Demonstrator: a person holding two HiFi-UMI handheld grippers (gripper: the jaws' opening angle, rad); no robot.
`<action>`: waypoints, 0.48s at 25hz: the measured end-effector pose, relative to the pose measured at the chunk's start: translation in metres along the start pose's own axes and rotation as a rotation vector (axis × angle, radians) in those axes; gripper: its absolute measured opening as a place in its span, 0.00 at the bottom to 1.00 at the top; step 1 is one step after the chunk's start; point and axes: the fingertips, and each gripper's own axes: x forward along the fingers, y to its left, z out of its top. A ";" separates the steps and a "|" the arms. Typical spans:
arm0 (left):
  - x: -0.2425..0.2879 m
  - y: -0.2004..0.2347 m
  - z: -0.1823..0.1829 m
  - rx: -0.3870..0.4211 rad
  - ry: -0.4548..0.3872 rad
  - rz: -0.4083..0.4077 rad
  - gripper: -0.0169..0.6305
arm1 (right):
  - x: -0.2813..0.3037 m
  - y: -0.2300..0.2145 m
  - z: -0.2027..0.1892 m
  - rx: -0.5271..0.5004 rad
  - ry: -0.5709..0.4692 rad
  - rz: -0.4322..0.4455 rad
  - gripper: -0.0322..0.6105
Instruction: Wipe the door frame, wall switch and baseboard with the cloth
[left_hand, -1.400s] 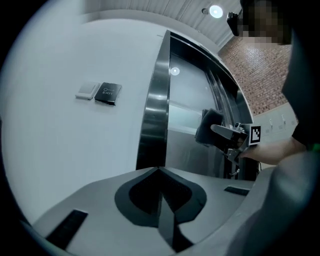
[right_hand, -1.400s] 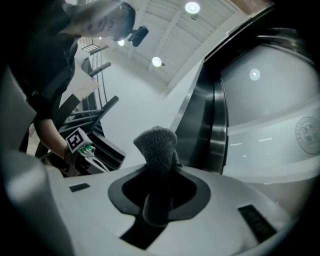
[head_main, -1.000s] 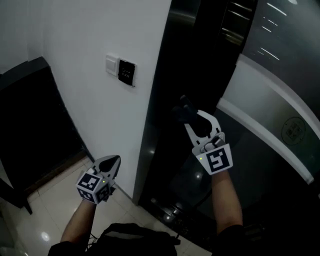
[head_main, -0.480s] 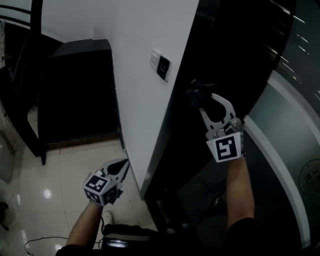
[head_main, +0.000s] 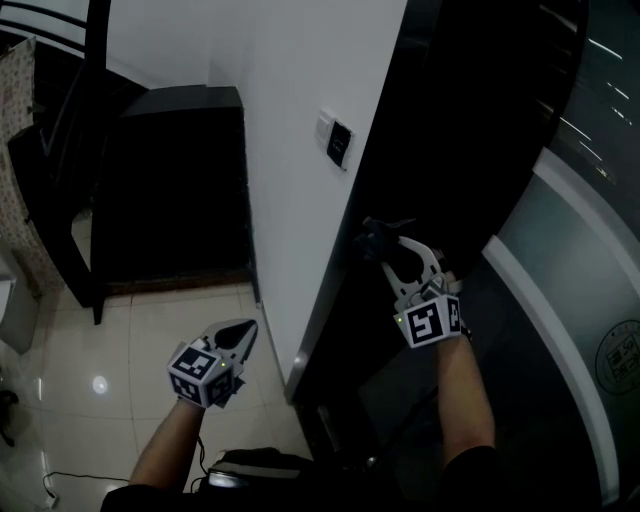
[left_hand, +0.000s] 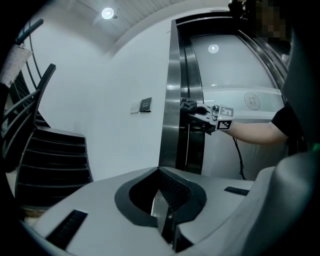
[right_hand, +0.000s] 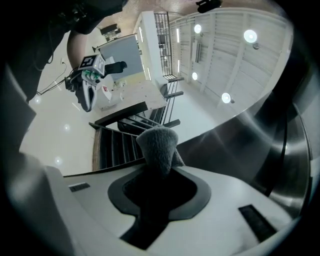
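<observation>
My right gripper (head_main: 385, 242) is shut on a dark grey cloth (head_main: 374, 237), and the cloth presses against the dark metal door frame (head_main: 345, 290). In the right gripper view the cloth (right_hand: 159, 145) sticks up from between the jaws. The left gripper view shows the same cloth (left_hand: 188, 104) against the steel frame (left_hand: 173, 100). The wall switch (head_main: 338, 142) sits on the white wall above and left of the cloth. My left gripper (head_main: 240, 335) hangs low by the wall's foot, jaws shut on nothing. The baseboard is too dark to make out.
A dark staircase (head_main: 170, 180) with a black railing (head_main: 60, 150) stands left of the wall. Glossy beige floor tiles (head_main: 100, 390) lie below. A glass door with a frosted band (head_main: 570, 250) curves off to the right. A black cable (head_main: 70, 478) trails on the floor.
My right gripper has slid down the door frame with the cloth, from level with the switch to well below it. The left gripper has stayed where it was.
</observation>
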 end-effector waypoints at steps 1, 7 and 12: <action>-0.001 0.001 0.001 0.000 -0.001 0.000 0.01 | 0.000 0.007 -0.003 0.008 0.004 0.009 0.19; -0.006 0.005 0.000 0.005 0.009 -0.030 0.01 | 0.002 0.053 -0.020 0.080 0.022 0.066 0.19; -0.011 0.009 -0.005 0.006 0.031 -0.037 0.01 | 0.001 0.087 -0.030 0.110 0.062 0.126 0.19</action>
